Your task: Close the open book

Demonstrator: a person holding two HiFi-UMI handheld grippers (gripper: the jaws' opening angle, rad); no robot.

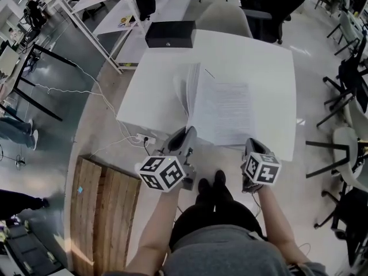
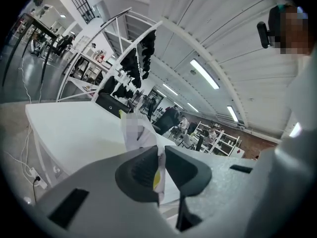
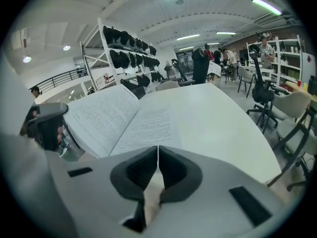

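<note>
The open book (image 1: 227,111) lies on the white table (image 1: 155,79), its right page flat. Its left half (image 1: 190,94) stands lifted, nearly upright. My left gripper (image 1: 185,135) is at the book's near left corner, shut on the edge of that lifted half. In the left gripper view a thin white sheaf with a yellow edge (image 2: 157,175) sits between the pads of the left gripper (image 2: 160,165). My right gripper (image 1: 253,145) rests at the near right corner. Seen in its own view, the right gripper (image 3: 158,155) has its tips meeting just before the printed pages (image 3: 124,118), nothing visible between them.
A black box (image 1: 169,33) sits at the table's far edge with a pale chair (image 1: 224,19) behind it. A wooden pallet (image 1: 106,211) lies on the floor at my left, beside a power strip (image 1: 144,138) and cable. Office chairs stand to the right (image 1: 345,148).
</note>
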